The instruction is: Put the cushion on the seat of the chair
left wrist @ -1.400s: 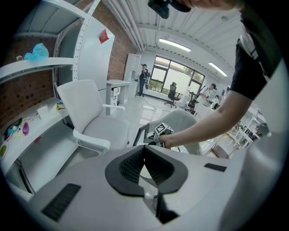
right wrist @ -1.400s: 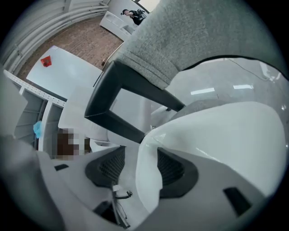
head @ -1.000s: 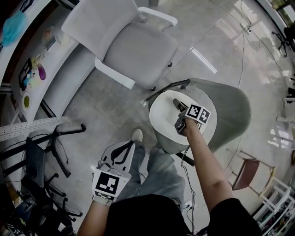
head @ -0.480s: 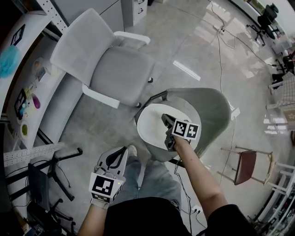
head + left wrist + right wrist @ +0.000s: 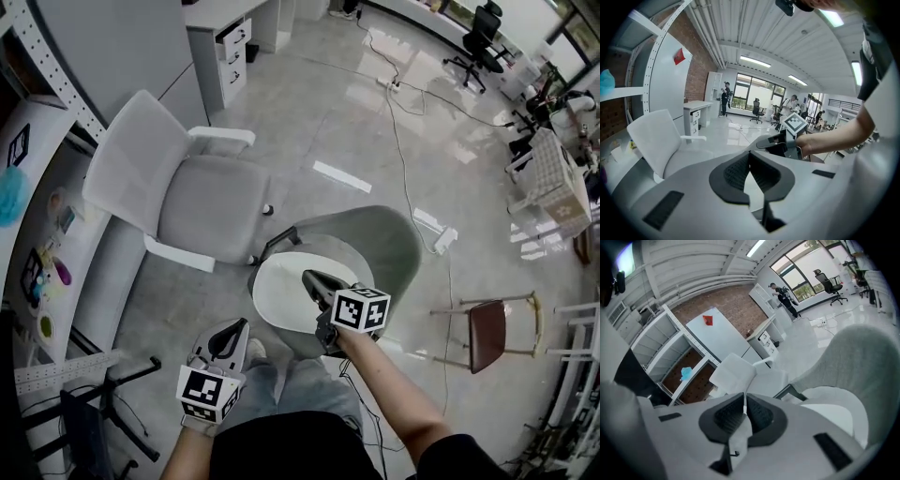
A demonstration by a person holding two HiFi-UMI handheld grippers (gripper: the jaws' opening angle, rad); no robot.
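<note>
The white round cushion [image 5: 279, 296] lies on the seat of the grey-green shell chair [image 5: 375, 251]; it also shows in the right gripper view [image 5: 836, 411]. My right gripper [image 5: 308, 277] hovers over the cushion's right part, clear of it. Its jaws are closing and stand almost together, with nothing between them [image 5: 744, 395]. My left gripper [image 5: 238, 327] hangs lower left of the chair, beside the person's leg, jaws together and empty [image 5: 749, 153]. The left gripper view shows the right gripper [image 5: 764, 142] ahead of it.
A white office chair [image 5: 192, 202] with armrests stands to the upper left of the shell chair. A brown stool [image 5: 487, 334] is at right, a drawer unit [image 5: 226, 50] at the top. A cable [image 5: 395, 105] crosses the floor. Shelving [image 5: 42, 253] and a black chair base [image 5: 89, 417] line the left.
The right gripper has lifted off the cushion and its jaws have drawn together; the cushion stays on the seat. The left gripper rose too, and the head view now looks from higher up.
</note>
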